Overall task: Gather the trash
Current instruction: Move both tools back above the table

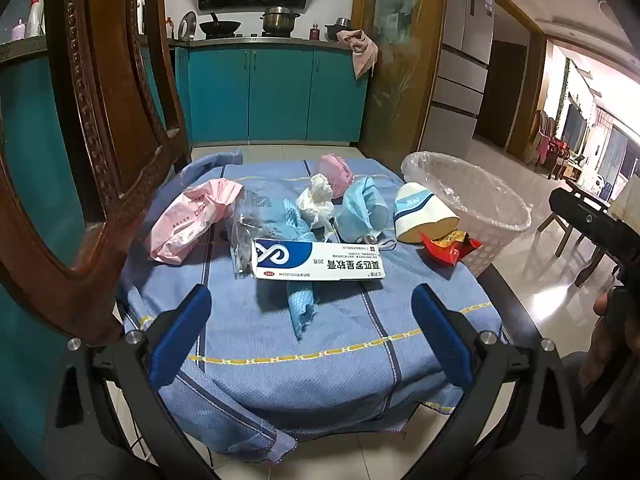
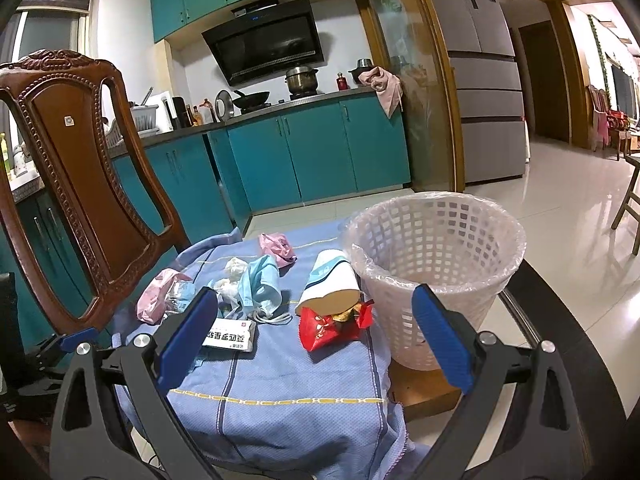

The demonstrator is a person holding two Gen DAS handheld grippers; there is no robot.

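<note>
Trash lies piled on the blue cloth (image 1: 320, 360) on the desk, beside the white basket (image 2: 436, 248). Left claw (image 1: 310, 334) and right claw (image 2: 316, 338) hang wide open, holding nothing, touching nothing.

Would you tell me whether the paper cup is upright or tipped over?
Tipped: the cup lies on its side, mouth facing the camera.
</note>
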